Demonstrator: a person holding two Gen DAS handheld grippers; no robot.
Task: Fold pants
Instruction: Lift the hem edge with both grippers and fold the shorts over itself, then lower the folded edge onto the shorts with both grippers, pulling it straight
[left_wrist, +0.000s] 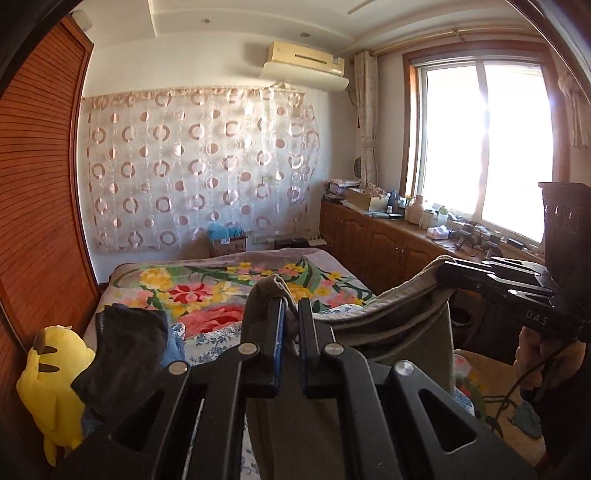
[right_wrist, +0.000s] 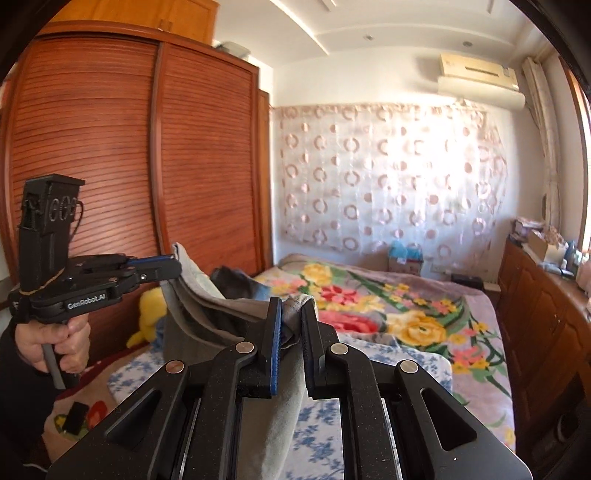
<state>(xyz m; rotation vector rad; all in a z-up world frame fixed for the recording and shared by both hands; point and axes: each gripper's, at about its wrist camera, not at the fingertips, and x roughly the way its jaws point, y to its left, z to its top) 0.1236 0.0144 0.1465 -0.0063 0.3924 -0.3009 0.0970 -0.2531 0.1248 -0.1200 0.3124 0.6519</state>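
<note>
1. Left gripper (left_wrist: 290, 325), low centre of its view, is clamped on the grey pants (left_wrist: 406, 317); their edge sags rightward to the right gripper (left_wrist: 448, 273), likewise pinching cloth.
2. Pants hang above the bed (right_wrist: 424, 325); both hands level.

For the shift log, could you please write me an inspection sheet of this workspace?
Surface: bed with floral blanket, blue-flowered sheet nearer.
Job's things: grey fabric pants held up above the bed, sagging between both grippers.
Clutter: yellow plush toy; dark garment beside it.
Grippers: left gripper and right gripper each shut on the pants' edge.
Cables: thin black cable hanging below the right handle.
Surroundings: slatted wooden wardrobe, circle-patterned curtain, bright window, cluttered wooden cabinet.
</note>
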